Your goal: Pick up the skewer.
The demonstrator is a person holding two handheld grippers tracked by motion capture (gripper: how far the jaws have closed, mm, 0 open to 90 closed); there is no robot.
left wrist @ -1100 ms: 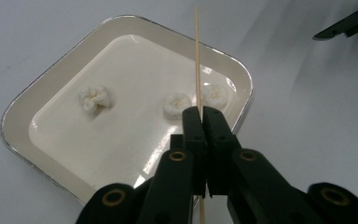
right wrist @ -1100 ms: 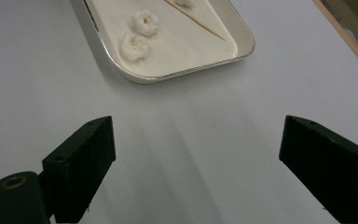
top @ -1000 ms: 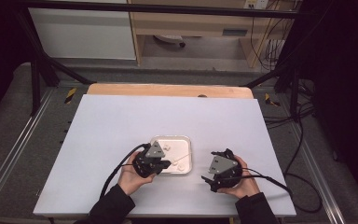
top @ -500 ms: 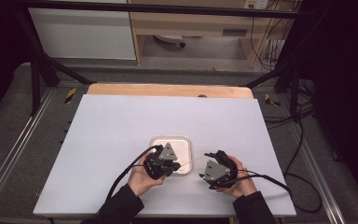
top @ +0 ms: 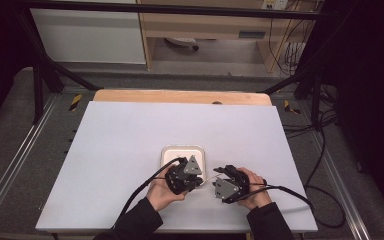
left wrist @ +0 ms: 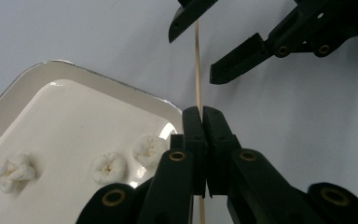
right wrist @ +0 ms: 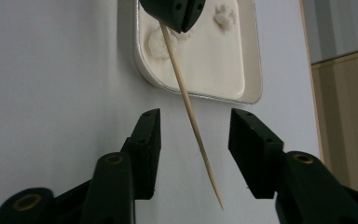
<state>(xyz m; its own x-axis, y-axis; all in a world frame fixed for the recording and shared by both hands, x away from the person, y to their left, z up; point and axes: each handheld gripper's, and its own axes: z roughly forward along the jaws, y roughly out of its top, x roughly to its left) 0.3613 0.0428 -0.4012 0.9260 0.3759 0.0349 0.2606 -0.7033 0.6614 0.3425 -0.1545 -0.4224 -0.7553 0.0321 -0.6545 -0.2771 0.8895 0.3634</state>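
Observation:
My left gripper (left wrist: 202, 112) is shut on a thin wooden skewer (left wrist: 197, 70), which points away toward my right gripper (left wrist: 191, 56). In the right gripper view the skewer (right wrist: 186, 107) hangs slanted between the jaws of my right gripper (right wrist: 195, 121). Those jaws have just been closing, and their pads stand clear of the skewer on both sides. The left gripper (right wrist: 175, 21) pinches the skewer's far end above a white tray (right wrist: 200, 95). Three pieces of popcorn (left wrist: 108, 168) lie in the tray (left wrist: 98, 77). From above, both grippers (top: 200, 179) (top: 216, 183) meet tip to tip just in front of the tray (top: 182, 149).
The white tabletop (top: 130, 140) stretches wide around the tray. A wooden strip (top: 180, 96) runs along its far edge. Black cables (top: 290, 192) trail from both grippers toward the near edge and the right side.
My left hand has moved to the right with the skewer, bringing it up to the right gripper. The right hand has stayed almost in place.

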